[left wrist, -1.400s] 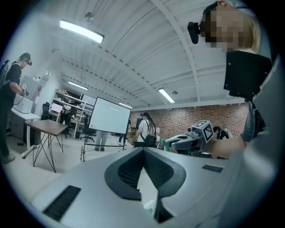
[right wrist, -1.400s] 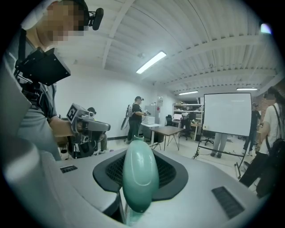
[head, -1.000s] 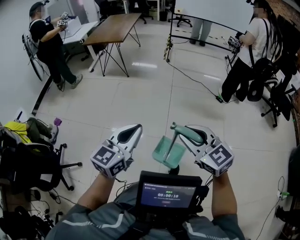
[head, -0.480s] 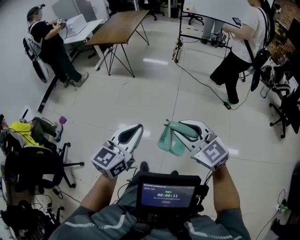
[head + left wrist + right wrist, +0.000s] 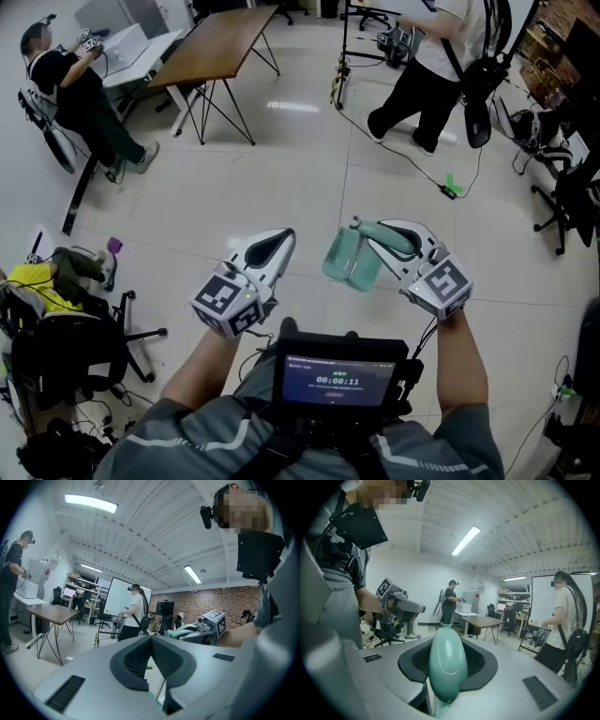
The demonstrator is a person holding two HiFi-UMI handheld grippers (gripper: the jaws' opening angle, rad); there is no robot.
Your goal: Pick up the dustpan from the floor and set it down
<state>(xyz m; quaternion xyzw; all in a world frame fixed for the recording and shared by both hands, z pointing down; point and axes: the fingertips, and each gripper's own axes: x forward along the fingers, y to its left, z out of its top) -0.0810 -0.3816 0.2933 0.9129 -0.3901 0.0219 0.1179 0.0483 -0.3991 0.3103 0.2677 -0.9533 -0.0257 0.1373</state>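
Dustpan (image 5: pixel 344 259): hanging in the air, well clear of the floor (image 5: pixel 281 178), pan drooping below and left of the jaw tips
Right gripper (image 5: pixel 373 234): clamping the handle (image 5: pixel 447 666) between its pads
Long axis: handle running along the jaws, pan end pointing away from the person and downward
Left gripper (image 5: pixel 278 240): pinching together on nothing, idling alongside
Judgement: right hand is doing the lowering, with the pan edge likely meeting the tile first
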